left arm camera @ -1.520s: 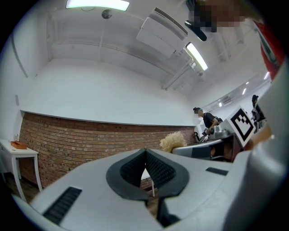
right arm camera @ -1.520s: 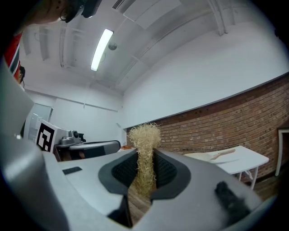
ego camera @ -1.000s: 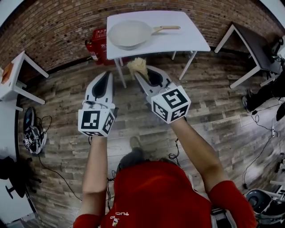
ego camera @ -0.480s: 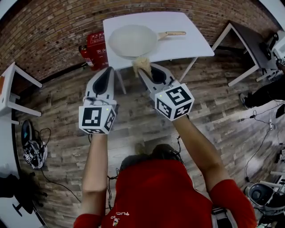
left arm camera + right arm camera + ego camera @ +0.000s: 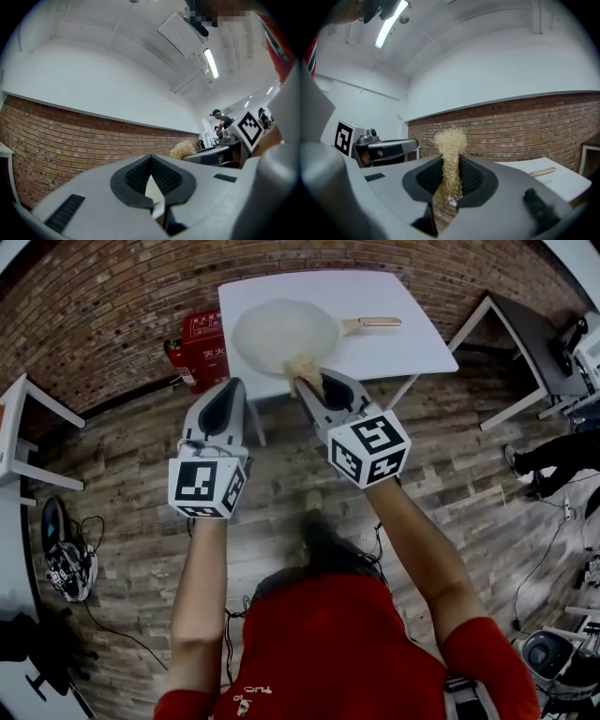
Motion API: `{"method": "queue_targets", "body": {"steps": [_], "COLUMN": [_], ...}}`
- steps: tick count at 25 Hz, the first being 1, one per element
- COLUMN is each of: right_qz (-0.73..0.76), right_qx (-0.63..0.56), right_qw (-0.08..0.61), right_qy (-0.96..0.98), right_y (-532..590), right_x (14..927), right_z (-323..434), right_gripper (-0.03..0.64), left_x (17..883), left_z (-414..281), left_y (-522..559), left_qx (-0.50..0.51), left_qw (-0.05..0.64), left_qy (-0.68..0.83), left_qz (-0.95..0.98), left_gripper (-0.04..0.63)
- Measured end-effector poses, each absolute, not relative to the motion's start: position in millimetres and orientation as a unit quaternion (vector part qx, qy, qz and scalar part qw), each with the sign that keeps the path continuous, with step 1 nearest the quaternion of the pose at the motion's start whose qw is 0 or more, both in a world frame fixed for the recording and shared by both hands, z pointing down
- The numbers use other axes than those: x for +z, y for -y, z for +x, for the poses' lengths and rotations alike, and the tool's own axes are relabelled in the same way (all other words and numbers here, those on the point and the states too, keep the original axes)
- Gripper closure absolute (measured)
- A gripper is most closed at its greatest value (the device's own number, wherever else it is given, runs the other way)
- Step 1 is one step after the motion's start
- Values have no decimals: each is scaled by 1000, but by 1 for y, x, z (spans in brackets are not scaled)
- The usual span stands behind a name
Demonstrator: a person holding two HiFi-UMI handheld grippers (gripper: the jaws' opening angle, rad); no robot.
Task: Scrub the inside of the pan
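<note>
A pale round pan point(image 5: 284, 334) with a wooden handle point(image 5: 375, 323) rests on a small white table point(image 5: 403, 348) ahead of me. My right gripper point(image 5: 314, 388) is shut on a tuft of straw-coloured fibrous scrubber point(image 5: 305, 369), which overlaps the pan's near rim in the head view. In the right gripper view the scrubber point(image 5: 450, 154) stands up between the pads, with the pan handle point(image 5: 543, 172) off to the right. My left gripper point(image 5: 228, 395) is held beside it, left of the pan, its jaws closed on nothing point(image 5: 151, 161).
A red fire extinguisher box point(image 5: 202, 338) stands against the brick wall left of the table. A dark table point(image 5: 534, 343) stands at the right, a white one point(image 5: 19, 427) at the left. Cables and a helmet point(image 5: 66, 545) lie on the wooden floor.
Both grippers have come closer to the table. The scrubber, formerly below the table edge, now overlaps the pan's near rim. Grip states are unchanged.
</note>
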State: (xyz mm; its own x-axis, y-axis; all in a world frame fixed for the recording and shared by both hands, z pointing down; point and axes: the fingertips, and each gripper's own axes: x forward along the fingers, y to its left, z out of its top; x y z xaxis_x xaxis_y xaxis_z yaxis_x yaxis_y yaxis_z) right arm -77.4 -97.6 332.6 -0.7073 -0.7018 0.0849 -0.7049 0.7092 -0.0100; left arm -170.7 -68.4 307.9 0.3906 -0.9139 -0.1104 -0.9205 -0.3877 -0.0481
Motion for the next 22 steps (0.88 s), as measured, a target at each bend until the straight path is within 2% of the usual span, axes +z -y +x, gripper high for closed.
{"method": "queue_targets", "body": {"steps": [14,22], "right_qz": [372,337], "right_qx": [15,28], "right_qw": [44,101], "right_qy": [927,936], "right_y": [258,350], "right_x": [335,359], "right_z": [-82,-92], "right_gripper": [529,529], "left_x": [322,336], "left_z": [-169,-166], "left_y": [222,315], "left_qx": [-6,-33], "left_qw": [63,56], "left_qy": [-559,-576], "left_qz": [-827,-815], "left_gripper": [583,583]}}
